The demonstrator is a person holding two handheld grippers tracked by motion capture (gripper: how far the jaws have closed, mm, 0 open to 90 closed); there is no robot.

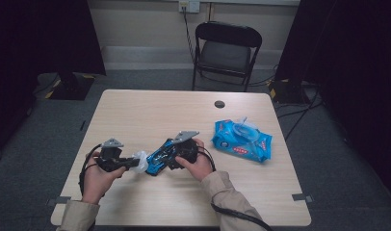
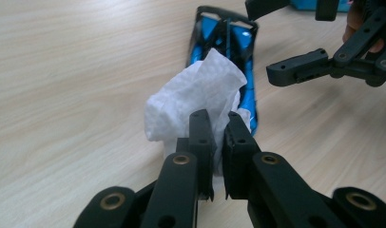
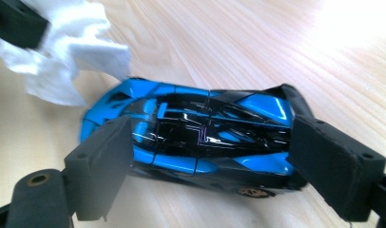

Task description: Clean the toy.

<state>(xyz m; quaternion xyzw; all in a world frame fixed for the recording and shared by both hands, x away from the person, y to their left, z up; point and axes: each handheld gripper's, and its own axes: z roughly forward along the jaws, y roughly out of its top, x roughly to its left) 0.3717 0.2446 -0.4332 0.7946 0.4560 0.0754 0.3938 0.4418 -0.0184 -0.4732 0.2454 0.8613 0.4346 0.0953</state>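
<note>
A: Item 1?
B: Toy car [image 3: 200,137], blue and black, on the bench [image 1: 150,110] near its front edge; right gripper [image 3: 205,166] fingers clamped on its 2 ends, steadying it.
A: Item 2?
B: Wet wipe [image 2: 196,95], bunched; left gripper [image 2: 215,137] fingers together on it, touching the car for cleaning.
A: Surroundings?
B: Pale wood-grain bench, wipes pack [image 1: 241,139], folding chair [image 1: 225,50], grey floor.
</note>
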